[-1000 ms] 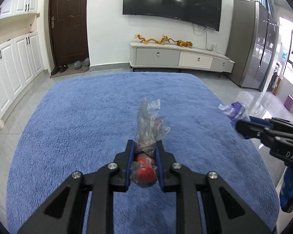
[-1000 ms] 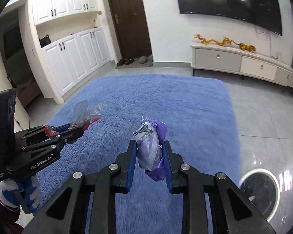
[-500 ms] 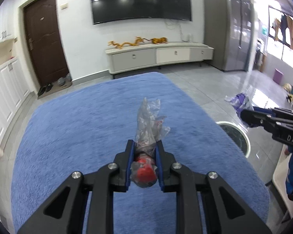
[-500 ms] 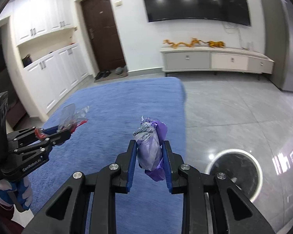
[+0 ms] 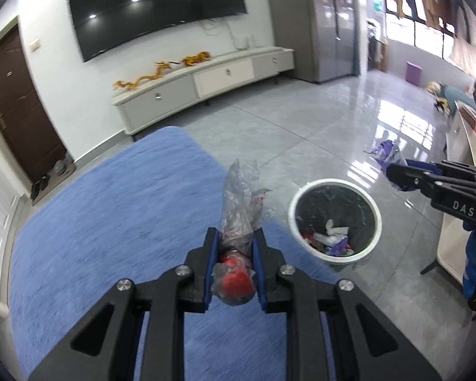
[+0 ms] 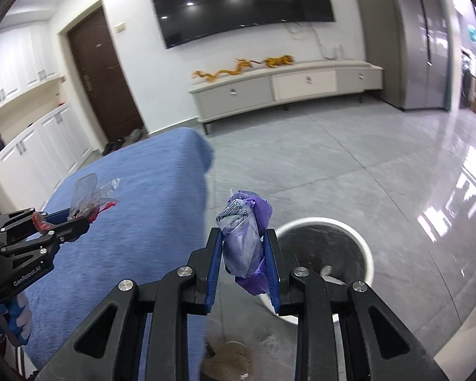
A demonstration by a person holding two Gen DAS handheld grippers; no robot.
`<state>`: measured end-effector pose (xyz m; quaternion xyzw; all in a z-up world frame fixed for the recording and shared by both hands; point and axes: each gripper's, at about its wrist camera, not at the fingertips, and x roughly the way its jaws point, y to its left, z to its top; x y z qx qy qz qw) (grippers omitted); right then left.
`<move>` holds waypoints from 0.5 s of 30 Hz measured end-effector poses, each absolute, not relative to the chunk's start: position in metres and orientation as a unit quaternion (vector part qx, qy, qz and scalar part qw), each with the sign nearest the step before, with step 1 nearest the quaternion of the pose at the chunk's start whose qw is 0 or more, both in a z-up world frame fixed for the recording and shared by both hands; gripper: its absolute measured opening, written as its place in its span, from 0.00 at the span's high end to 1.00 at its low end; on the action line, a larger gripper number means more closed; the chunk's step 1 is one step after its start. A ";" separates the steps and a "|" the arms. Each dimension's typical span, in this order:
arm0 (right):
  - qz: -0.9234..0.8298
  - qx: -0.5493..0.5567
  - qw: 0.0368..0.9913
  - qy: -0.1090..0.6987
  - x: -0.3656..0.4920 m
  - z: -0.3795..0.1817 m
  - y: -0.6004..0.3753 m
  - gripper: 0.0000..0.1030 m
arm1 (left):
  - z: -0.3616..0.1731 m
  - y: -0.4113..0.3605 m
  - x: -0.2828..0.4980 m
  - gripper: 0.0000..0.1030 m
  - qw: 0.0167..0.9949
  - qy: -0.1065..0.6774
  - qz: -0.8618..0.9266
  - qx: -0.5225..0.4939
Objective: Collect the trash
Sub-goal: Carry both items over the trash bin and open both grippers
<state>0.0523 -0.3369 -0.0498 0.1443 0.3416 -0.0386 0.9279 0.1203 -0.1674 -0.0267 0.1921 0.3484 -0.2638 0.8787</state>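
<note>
My left gripper is shut on a clear plastic wrapper with red inside, held over the edge of the blue rug. It also shows at the left of the right wrist view. My right gripper is shut on a crumpled purple plastic bag; it shows in the left wrist view too. A white-rimmed round trash bin with several scraps inside stands on the grey tile floor, just right of the rug, below and ahead of both grippers; its rim shows in the right wrist view.
The blue shaggy rug covers the floor at left. A low white TV cabinet and wall TV stand at the back, a grey wardrobe at back right, a white table edge at far right.
Both grippers have swung right with their trash, away from the rug's middle. The trash bin has come into full view, close below them.
</note>
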 end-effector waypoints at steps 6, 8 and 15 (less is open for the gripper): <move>-0.082 0.178 0.909 0.367 0.069 -0.088 -0.391 0.75 | -0.044 -0.231 0.147 0.80 0.846 0.388 -0.315 0.188; -0.093 0.185 0.903 0.376 0.077 -0.101 -0.405 0.74 | -0.052 -0.257 0.160 0.80 0.831 0.404 -0.334 0.183; -0.109 0.209 0.887 0.398 0.102 -0.138 -0.437 0.74 | -0.079 -0.317 0.190 0.79 0.809 0.435 -0.354 0.173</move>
